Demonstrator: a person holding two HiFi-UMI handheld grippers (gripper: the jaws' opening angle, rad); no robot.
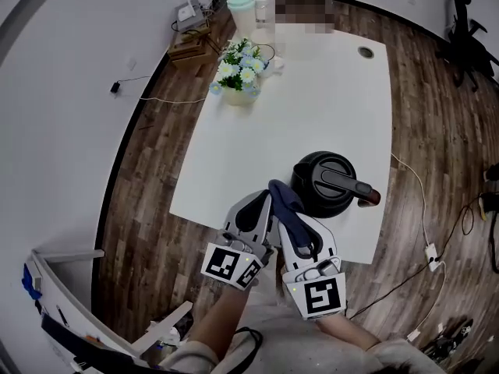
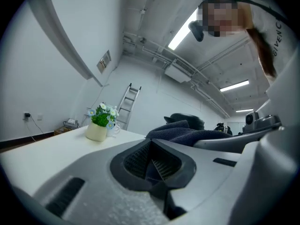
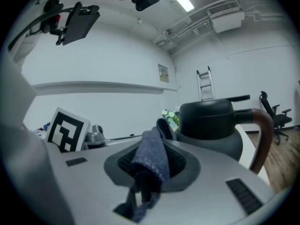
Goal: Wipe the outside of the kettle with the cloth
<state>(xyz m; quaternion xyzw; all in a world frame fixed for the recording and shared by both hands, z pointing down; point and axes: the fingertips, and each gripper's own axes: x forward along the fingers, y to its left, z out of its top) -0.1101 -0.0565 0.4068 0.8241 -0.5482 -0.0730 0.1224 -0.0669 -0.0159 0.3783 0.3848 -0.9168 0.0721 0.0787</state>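
A black kettle [image 1: 331, 184] with a brown-tipped handle stands near the front right of the white table [image 1: 312, 100]. My right gripper [image 1: 295, 220] is shut on a dark blue cloth [image 1: 284, 202], which runs up from the jaws to the kettle's left side. In the right gripper view the cloth [image 3: 151, 161] hangs bunched between the pads, with the kettle [image 3: 211, 125] close behind it. My left gripper [image 1: 265, 202] sits beside the right one, left of the cloth. The left gripper view shows its jaws together [image 2: 152, 164] and the cloth [image 2: 185, 134] lying off to the right.
A pot of flowers [image 1: 240, 75] stands at the table's far left, with bottles [image 1: 253, 10] behind it. The table's front edge lies under both grippers. A white cable [image 1: 425, 209] runs over the wood floor on the right. An office chair [image 1: 464, 29] is far right.
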